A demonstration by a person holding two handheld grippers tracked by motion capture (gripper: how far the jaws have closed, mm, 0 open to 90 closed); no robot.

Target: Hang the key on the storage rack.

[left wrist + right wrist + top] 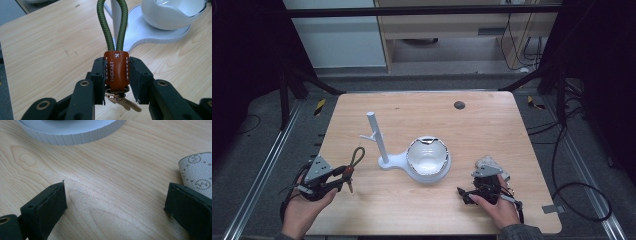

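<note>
Brown leather key fob point(116, 71) with green cord loop point(112, 25) sits clenched between left gripper point(343, 176) jaws, near left, lifted off wooden table point(492, 130). Right gripper point(468, 195), near right: jaws spread wide, nothing between. Farther, centre: white stand point(382, 150) with bowl point(428, 155).

A white stand point(388, 161) with an upright post point(376, 134) and a white bowl point(427, 155) sits mid-bench point(492, 125), a patterned grey cloth point(200, 173) lying near its right edge.
</note>
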